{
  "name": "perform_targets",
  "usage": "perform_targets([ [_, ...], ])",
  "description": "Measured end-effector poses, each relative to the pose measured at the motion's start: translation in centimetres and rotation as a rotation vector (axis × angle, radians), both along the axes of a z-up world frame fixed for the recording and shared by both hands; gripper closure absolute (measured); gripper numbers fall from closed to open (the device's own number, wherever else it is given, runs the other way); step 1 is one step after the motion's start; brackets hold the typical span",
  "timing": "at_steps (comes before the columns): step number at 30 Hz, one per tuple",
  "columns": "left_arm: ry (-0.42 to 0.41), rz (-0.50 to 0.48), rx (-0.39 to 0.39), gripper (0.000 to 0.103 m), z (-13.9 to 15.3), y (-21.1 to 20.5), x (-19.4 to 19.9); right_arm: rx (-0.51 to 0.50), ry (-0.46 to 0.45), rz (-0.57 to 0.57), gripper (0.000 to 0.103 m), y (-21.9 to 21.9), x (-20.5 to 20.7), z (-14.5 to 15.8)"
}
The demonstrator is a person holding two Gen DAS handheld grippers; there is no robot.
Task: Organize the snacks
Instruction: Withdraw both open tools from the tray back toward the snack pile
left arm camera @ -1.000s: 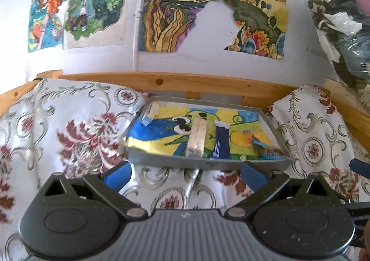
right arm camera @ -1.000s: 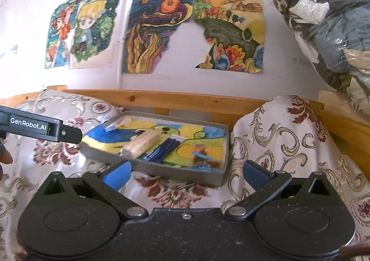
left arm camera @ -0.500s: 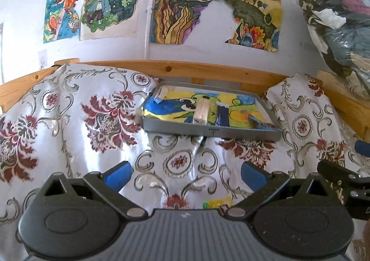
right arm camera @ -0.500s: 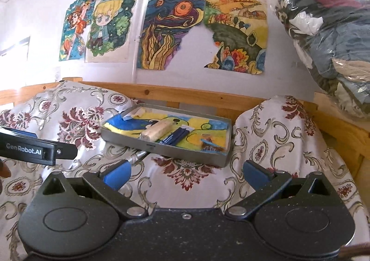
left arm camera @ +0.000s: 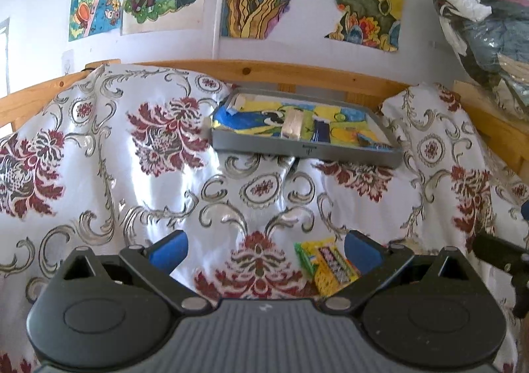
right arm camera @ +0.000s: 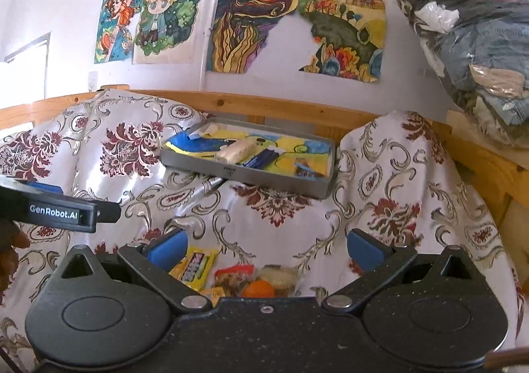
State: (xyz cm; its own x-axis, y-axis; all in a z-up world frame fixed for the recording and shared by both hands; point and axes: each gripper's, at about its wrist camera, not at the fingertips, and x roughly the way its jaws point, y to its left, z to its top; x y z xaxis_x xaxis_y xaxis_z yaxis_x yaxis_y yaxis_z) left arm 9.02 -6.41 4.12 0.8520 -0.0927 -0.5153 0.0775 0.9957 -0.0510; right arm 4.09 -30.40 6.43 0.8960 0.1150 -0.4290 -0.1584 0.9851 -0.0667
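**Q:** On the patterned cloth (left arm camera: pixel 99 154), what does each view show that the other lacks?

**A:** My left view shows one yellow snack packet (left arm camera: pixel 325 265) just beside the right finger of my left tongs (left arm camera: pixel 264 247). My right view shows more at the cloth's near edge: that yellow packet (right arm camera: pixel 195 265), a red-topped packet (right arm camera: pixel 233 277), an orange piece (right arm camera: pixel 258 288) and a pale wrapped snack (right arm camera: pixel 281 275), all below my right tongs (right arm camera: pixel 264 245). Both views show the grey tray (left arm camera: pixel 307 149) toward the far edge, carrying a tan bar (left arm camera: pixel 292 123) and a dark blue packet (left arm camera: pixel 322 131).

**Q:** Writing? Tong state?

**A:** "GenRobot.AI" reads on the left tongs' side in the right view. Both tongs stand wide apart, gripping nothing.
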Motion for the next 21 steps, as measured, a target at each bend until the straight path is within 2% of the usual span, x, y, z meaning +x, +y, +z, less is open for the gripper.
perform_targets([
  [8, 0.03, -0.021, 0.026, 0.001, -1.1, 0.0, -1.1, 0.001, 0.038, -0.019, 0.001, -0.4, -0.9, -0.2],
  [21, 0.075, -0.067, 0.078, 0.001, -2.4, -0.6, -2.4, -0.014, 0.148, -0.029, 0.001, -0.5, -1.3, -1.4],
])
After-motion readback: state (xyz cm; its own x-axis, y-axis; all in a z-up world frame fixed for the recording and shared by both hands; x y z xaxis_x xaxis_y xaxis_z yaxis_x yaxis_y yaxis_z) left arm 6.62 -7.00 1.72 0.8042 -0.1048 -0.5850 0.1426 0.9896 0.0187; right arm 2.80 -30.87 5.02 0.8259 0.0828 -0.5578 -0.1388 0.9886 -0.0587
